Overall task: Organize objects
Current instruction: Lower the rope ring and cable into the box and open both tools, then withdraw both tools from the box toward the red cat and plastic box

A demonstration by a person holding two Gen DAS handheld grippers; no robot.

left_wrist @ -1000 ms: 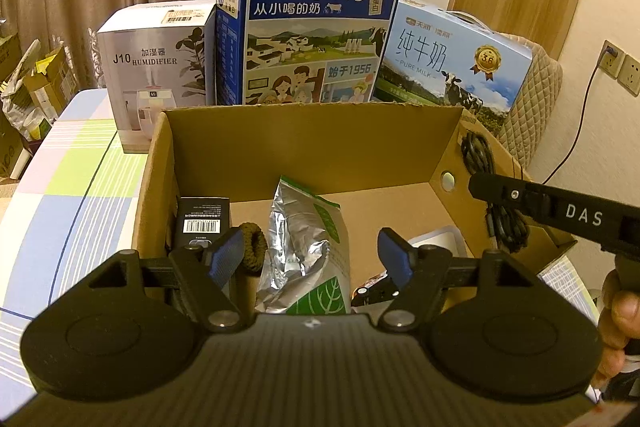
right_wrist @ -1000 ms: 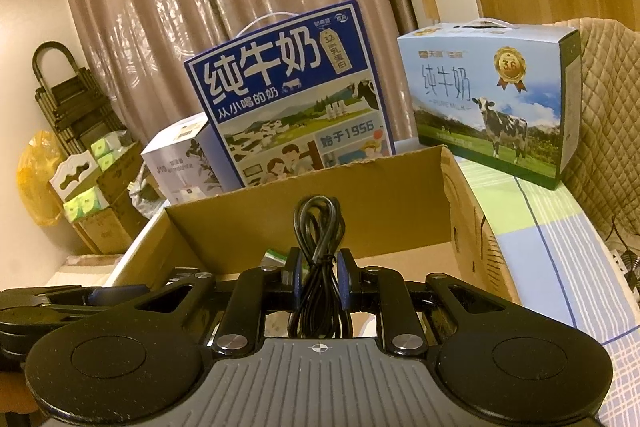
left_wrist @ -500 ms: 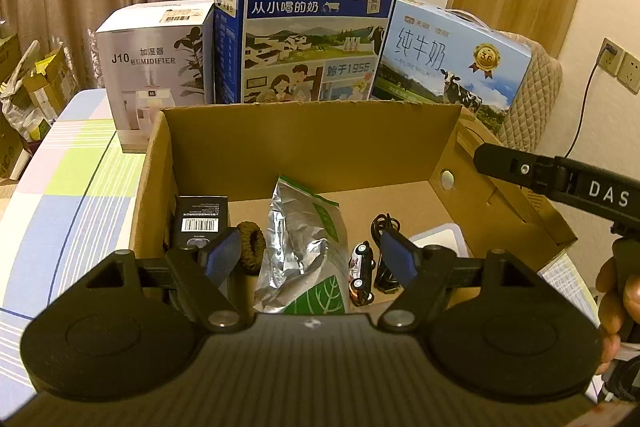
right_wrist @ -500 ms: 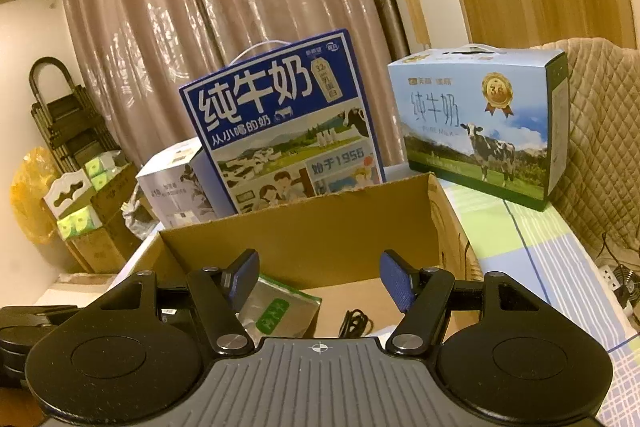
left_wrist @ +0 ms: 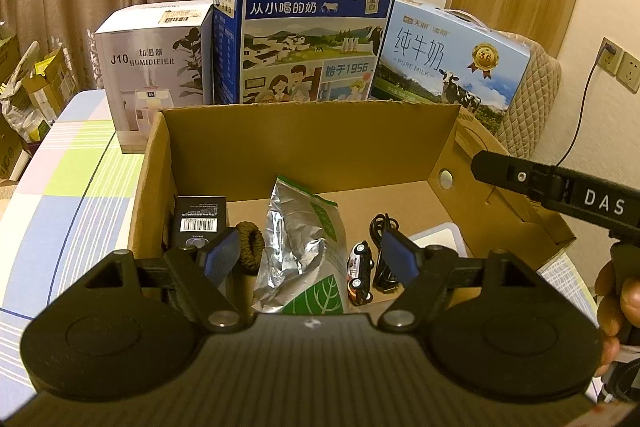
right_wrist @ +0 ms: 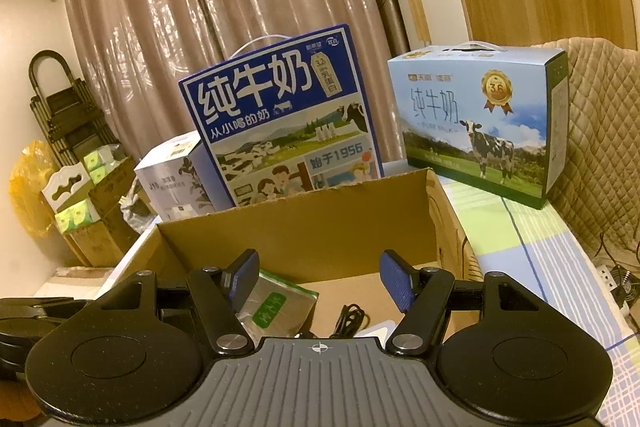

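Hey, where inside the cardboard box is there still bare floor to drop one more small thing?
The back half of the cardboard box floor is bare, between the rear wall and the foil pouch. The near strip is crowded: black barcode box, brown hair tie, pouch, toy car, black cable and a white item side by side.

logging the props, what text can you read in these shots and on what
"纯牛奶", "从小喝的奶", "始于1956": tall blue milk box
"纯牛奶", "PURE MILK", "3.6": pale blue milk box
"J10", "加湿器", "HUMIDIFIER": white box
"DAS": right gripper
Barcode label on the black box in the carton: too small to read
Silver bag: no readable text
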